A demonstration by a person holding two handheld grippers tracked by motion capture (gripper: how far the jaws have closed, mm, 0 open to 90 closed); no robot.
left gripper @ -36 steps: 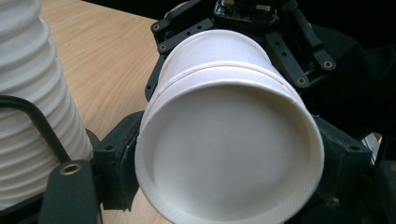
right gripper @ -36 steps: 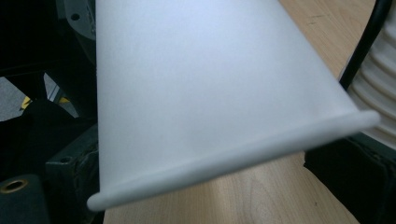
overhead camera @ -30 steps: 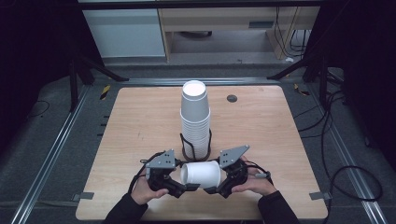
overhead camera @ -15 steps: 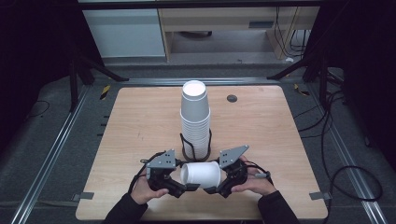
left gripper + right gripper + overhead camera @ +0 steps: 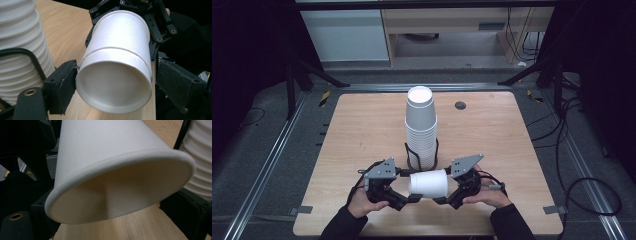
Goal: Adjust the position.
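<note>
Both grippers are holding one white paper cup (image 5: 428, 183) sideways, just above the near edge of the light wooden table (image 5: 362, 125), right in front of the tall stack of white paper cups (image 5: 421, 127) that's sitting in a black wire holder (image 5: 411, 156). The left gripper (image 5: 410, 197) is clamping the cup's closed base end w/ its jaws narrowed on either side; in the left gripper view a seam ring is showing partway along the cup wall (image 5: 117, 50), so this may actually be two nested cups, can't say for sure. The right gripper (image 5: 439, 199) is gripping the open-rim end, jaws closed in on the cup's flared mouth (image 5: 120, 185). Judging progress: one cup (or pair) is already off the stack and being held between both tools, looks like they're about to pull it apart or hand it over; nothing's been set down on the table yet, and the stack is looking mostly full, so most of the work is prob. left. Hard to make out: jaw contact pts in the high view, since the cup and hands are covering them; the stack's bottom is partly blocked by the holder & cup; the right gripper view is too close up to show the pads clearly.
</note>
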